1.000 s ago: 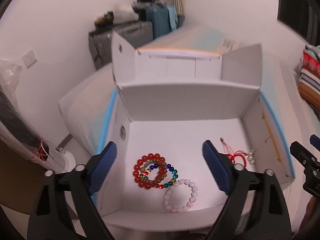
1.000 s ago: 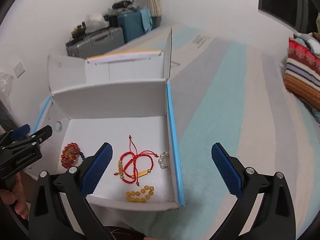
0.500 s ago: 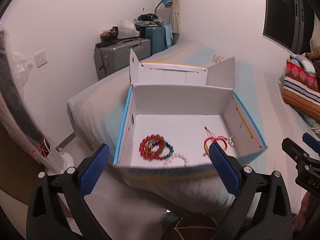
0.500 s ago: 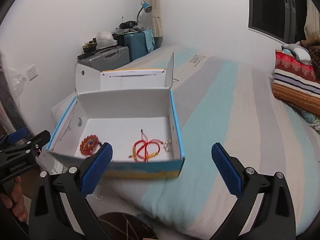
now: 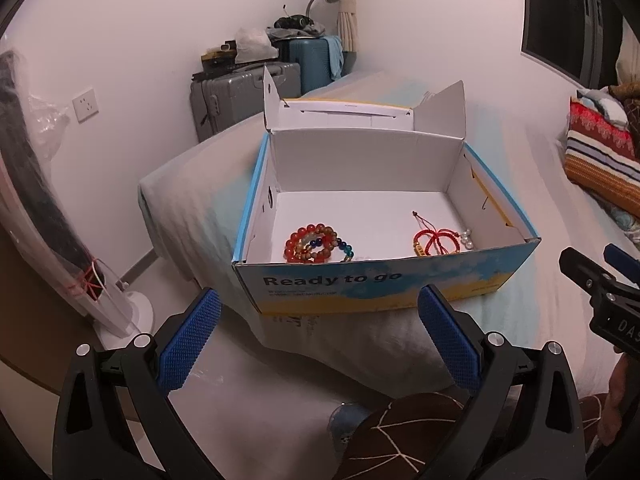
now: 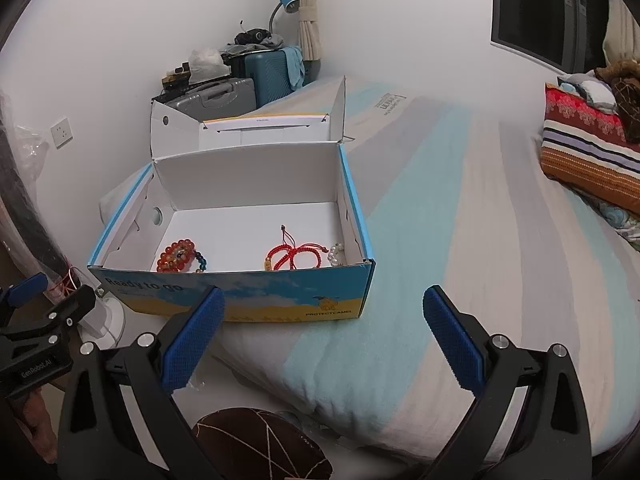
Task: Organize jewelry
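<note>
An open blue and white cardboard box (image 5: 360,284) (image 6: 280,300) stands on the bed's corner. Inside it lie red and multicoloured bead bracelets (image 5: 316,244) (image 6: 178,256) at the left, red cord bracelets (image 5: 434,240) (image 6: 294,258) at the right, and small pearl pieces (image 5: 466,238) (image 6: 335,254) by the right wall. My left gripper (image 5: 318,336) is open and empty, held back in front of the box. My right gripper (image 6: 320,336) is open and empty, in front of the box's right corner.
The striped bed cover (image 6: 460,240) stretches right of the box. A folded striped blanket (image 6: 592,152) lies at far right. Suitcases (image 5: 244,92) stand by the back wall. A plastic-wrapped fan (image 5: 80,264) stands at left. A brown patterned object (image 6: 260,444) sits below the grippers.
Both grippers have pulled back and away from the box, from above its inside to in front of its near wall. The jewelry has stayed in place.
</note>
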Motion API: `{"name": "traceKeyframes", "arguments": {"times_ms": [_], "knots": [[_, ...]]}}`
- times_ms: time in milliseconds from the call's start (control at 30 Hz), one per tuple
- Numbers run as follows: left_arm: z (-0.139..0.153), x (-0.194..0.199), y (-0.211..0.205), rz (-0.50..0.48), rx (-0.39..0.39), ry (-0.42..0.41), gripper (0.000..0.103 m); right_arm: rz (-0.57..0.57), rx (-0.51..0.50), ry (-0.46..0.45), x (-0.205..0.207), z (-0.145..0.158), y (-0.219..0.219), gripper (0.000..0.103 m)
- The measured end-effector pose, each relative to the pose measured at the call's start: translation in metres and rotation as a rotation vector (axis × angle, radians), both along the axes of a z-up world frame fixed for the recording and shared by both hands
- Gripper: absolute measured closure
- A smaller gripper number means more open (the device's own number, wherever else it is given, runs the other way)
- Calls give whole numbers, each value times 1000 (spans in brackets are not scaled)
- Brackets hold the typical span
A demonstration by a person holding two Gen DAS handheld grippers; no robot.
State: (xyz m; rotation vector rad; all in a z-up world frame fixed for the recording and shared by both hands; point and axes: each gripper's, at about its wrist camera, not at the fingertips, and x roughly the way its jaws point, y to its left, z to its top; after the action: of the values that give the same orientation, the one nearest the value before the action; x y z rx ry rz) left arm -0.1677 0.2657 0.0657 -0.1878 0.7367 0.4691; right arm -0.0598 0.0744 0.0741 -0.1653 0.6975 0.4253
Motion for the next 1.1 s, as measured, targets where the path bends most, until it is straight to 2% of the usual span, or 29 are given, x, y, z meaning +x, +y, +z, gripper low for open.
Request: {"name": "traceKeyframes", "arguments": {"times_ms": [633, 833, 1100], "knots": [[-5, 4, 4, 0, -15, -8, 6, 10, -20, 2, 1, -3, 10, 8], [-6, 7, 1, 9, 9, 1, 6, 11, -23, 3, 1, -4, 11, 8], [-6, 8, -1, 16, 2, -1, 6, 9, -29, 1, 2, -6, 14, 8]]}}
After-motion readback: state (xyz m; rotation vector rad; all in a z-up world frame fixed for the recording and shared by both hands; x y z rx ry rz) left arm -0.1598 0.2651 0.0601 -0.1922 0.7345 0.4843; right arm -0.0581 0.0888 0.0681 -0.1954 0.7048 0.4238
